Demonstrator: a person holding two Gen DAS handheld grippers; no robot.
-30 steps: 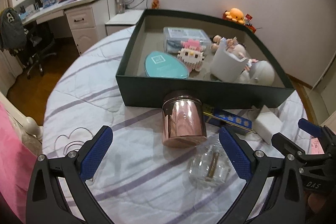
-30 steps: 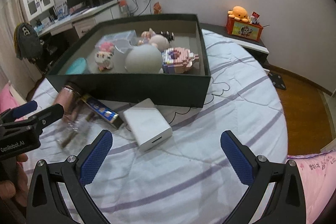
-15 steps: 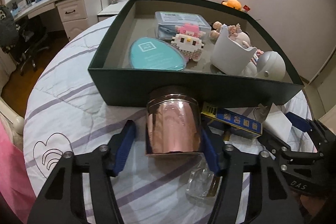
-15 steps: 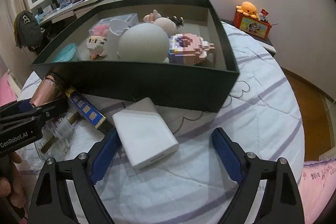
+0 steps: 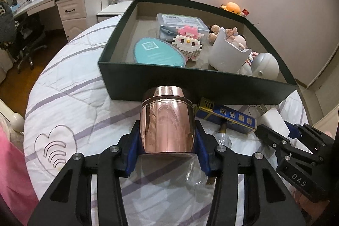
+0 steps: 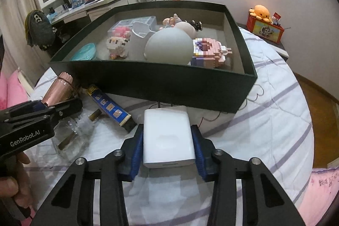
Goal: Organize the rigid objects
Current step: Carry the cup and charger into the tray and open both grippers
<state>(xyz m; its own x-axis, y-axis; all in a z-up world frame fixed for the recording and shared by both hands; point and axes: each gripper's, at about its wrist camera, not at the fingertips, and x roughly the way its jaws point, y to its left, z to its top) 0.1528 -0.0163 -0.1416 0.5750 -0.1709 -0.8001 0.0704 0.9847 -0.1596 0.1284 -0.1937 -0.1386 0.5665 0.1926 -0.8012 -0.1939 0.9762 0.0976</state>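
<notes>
My left gripper (image 5: 167, 148) is clamped on the rose-gold canister (image 5: 167, 120), a blue pad pressed to each side of its lower body; the canister stands upright just in front of the green box (image 5: 190, 86), its lid near the box's front wall. My right gripper (image 6: 168, 148) is closed on the white rectangular block (image 6: 167, 137), pads flat against its two long sides, and the block lies on the quilt (image 6: 275, 120) just short of the box's front wall.

The green box is the big container here, open-topped and sitting on the striped quilt. Inside it, in order of bulk, I see a grey rounded dome (image 6: 168, 47), a clear plastic case (image 5: 182, 24), a teal oval tin (image 5: 157, 53), a white cup (image 5: 227, 53) with small figures behind it, a pink-and-purple brick model (image 6: 208, 51), and a pink-and-white brick cat figure (image 5: 187, 45).

Outside the box, between my two tools, a blue and gold carton (image 6: 111, 106) lies on the quilt, and a clear glass bottle (image 6: 71, 139) lies beside the left gripper's fingers.
</notes>
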